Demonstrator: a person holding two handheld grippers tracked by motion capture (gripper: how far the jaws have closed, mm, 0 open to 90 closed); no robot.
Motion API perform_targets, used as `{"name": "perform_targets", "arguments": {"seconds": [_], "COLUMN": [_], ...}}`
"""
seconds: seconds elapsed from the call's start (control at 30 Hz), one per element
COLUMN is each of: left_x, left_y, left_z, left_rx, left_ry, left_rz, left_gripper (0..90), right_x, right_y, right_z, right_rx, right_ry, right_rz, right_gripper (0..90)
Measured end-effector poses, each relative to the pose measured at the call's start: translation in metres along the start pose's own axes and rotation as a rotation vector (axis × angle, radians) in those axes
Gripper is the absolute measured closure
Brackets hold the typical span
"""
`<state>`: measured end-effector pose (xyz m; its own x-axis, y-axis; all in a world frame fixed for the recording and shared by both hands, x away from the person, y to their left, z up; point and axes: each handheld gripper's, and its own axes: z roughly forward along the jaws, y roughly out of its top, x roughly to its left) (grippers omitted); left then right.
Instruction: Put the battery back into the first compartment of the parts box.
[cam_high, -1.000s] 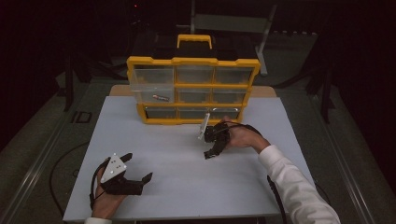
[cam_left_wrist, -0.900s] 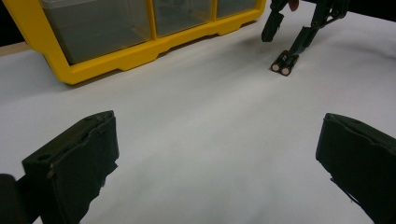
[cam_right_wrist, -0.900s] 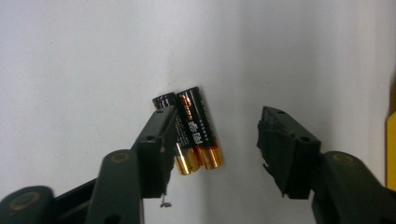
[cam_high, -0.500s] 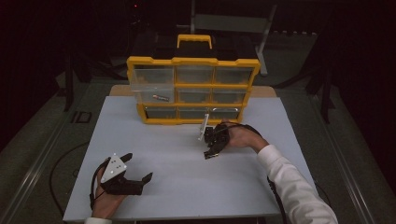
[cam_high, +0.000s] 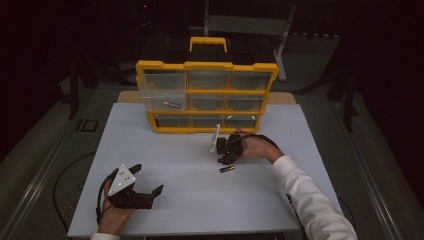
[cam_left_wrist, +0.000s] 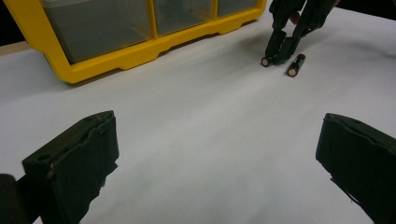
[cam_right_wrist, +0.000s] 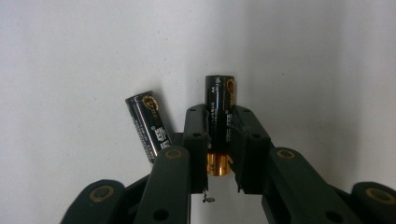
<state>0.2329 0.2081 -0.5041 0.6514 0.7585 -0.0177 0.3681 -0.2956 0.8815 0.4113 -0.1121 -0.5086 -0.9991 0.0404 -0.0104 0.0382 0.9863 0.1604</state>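
Right gripper (cam_right_wrist: 219, 135) clamped on a battery (cam_right_wrist: 220, 112)

Its jaws have just been closing and now pinch the battery low over the white table (cam_high: 200, 200), a second battery (cam_right_wrist: 148, 125) lying just beside (near the yellow drawer organizer (cam_high: 206, 95)). Left gripper (cam_left_wrist: 219, 154) rests apart, jaws wide and empty.

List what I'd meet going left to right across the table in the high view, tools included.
Left tool, open on the bare white table → loose battery lying on the table → right tool, shut on a second battery. The yellow drawer organizer spans the back.
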Motion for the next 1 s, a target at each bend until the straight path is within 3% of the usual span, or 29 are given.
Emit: {"name": "perform_targets", "arguments": {"seconds": [0.3, 0.47, 0.53, 0.63, 0.7, 0.8, 0.83, 0.93, 1.0], "left_x": [0.0, 0.0, 0.0, 0.0, 0.0, 0.0, 0.0, 0.0, -0.001], "left_y": [0.0, 0.0, 0.0, 0.0, 0.0, 0.0, 0.0, 0.0, 0.0], "left_z": [0.0, 0.0, 0.0, 0.0, 0.0, 0.0, 0.0, 0.0, 0.001], "left_rx": [-0.001, -0.001, 0.0, -0.002, 0.0, -0.002, -0.001, 0.0, 0.0], "left_ry": [0.0, -0.001, -0.001, -0.001, 0.0, -0.001, -0.001, -0.002, -0.003], "left_rz": [-0.001, -0.001, 0.0, -0.002, 0.0, -0.001, -0.001, -0.001, 0.001], "left_gripper": [0.1, 0.1, 0.1, 0.1, 0.1, 0.1, 0.1, 0.1, 0.1], "right_x": [0.0, 0.0, -0.003, -0.005, -0.005, -0.007, -0.006, -0.007, -0.006], "right_y": [0.0, -0.001, -0.002, -0.003, -0.005, -0.006, -0.007, -0.007, -0.006], "right_z": [0.0, -0.004, -0.007, -0.01, -0.015, -0.018, -0.022, -0.025, -0.028], "right_rx": [-0.001, -0.02, -0.052, -0.056, -0.078, -0.09, -0.1, -0.108, -0.111], "right_ry": [-0.005, -0.008, -0.01, -0.016, -0.015, -0.015, -0.006, -0.017, -0.019], "right_rz": [0.011, 0.053, 0.031, 0.026, 0.059, 0.063, 0.094, 0.087, 0.109], "right_gripper": [77.2, 77.2, 77.2, 77.2, 77.2, 77.1, 77.1, 77.2, 77.2]}}
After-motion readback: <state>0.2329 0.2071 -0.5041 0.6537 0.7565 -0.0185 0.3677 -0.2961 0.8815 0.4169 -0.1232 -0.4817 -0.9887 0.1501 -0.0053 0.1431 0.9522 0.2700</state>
